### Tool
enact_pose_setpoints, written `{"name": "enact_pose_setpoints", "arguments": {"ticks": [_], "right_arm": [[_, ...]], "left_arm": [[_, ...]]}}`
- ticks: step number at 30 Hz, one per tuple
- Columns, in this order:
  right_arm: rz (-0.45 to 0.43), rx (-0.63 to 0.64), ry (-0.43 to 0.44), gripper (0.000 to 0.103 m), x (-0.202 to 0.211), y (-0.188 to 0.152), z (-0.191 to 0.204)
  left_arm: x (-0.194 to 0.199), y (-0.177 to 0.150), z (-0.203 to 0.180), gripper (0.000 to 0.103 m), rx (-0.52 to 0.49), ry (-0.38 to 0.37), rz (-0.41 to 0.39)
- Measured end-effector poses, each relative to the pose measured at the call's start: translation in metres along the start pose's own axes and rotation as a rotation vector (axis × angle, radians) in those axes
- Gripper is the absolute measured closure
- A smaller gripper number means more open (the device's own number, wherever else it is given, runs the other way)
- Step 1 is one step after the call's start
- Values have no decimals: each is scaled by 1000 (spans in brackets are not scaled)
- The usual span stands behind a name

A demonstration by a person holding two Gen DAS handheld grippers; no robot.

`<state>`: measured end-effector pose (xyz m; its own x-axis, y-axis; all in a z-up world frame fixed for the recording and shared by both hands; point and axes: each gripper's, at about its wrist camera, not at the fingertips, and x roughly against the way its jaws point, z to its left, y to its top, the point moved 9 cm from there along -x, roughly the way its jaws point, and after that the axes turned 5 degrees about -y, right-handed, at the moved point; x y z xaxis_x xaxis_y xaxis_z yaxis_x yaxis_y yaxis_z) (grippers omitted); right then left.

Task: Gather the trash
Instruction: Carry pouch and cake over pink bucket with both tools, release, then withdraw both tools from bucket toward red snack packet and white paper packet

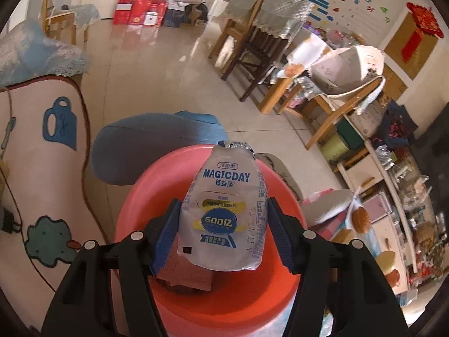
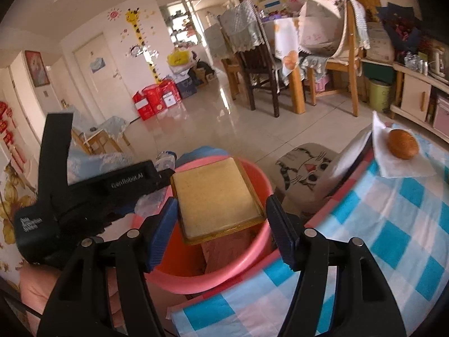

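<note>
The left gripper [image 1: 224, 224] gripped a crumpled, clear MAGICDAY drink pouch [image 1: 226, 213] between its 2 blue pads [image 1: 168, 233], 1 pad pressed against each side of the pouch. The pouch stood upright with its torn, silvery top pointing away from the camera, and it hung directly above the red plastic basin [image 1: 134, 219]. A reddish-brown carton [image 1: 185, 275] lay in the bottom of that basin, partly hidden behind the pouch. Beyond the basin sat a blue cushion [image 1: 146, 146] on the glossy tiled floor [image 1: 157, 64].

The right gripper [image 2: 221, 227] was clamped on a flat, yellowish rectangular box [image 2: 216, 196] with a darker amber rim, its blue pads [image 2: 165, 230] set against the box's 2 long edges. The box was held level over the same red plastic basin [image 2: 252, 264], covering much of its opening; the reddish-brown carton [image 2: 227, 250] showed beneath it. In the right wrist view the left gripper [image 2: 157, 174] reached in from the left over the basin's far rim. The basin stood just beside a table covered with a blue-and-white checked cloth [image 2: 378, 238]. Farther along that cloth, well apart from the basin, a brown bread roll [image 2: 403, 143] rested on a white napkin [image 2: 384, 154]. A cat-face stool [image 2: 303, 165] stood on the floor near the basin.
</note>
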<state>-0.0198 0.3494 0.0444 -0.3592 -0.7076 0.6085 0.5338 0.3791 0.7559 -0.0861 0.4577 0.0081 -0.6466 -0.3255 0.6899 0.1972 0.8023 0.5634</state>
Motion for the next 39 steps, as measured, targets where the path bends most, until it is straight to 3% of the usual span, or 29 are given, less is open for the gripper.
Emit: {"name": "enact_pose_setpoints", "arguments": {"ticks": [4, 11, 17, 22, 29, 39], "right_arm": [[2, -21, -29, 22, -2, -9, -9], [-40, -55, -107, 15, 22, -17, -32], [-65, -11, -223, 12, 49, -31, -47], [-89, -24, -299, 12, 79, -47, -66], [-114, -94, -396, 11, 133, -70, -104], [-135, -180, -496, 9, 206, -111, -142]], "left_arm": [[0, 3, 3, 27, -12, 44, -30], [12, 8, -6, 12, -69, 56, -100], [31, 10, -34, 8, -153, 31, -191], [48, 3, -72, 6, -307, 39, -267], [59, -33, -132, 6, -483, -62, -257], [81, -93, -195, 6, -532, -290, -221]]}}
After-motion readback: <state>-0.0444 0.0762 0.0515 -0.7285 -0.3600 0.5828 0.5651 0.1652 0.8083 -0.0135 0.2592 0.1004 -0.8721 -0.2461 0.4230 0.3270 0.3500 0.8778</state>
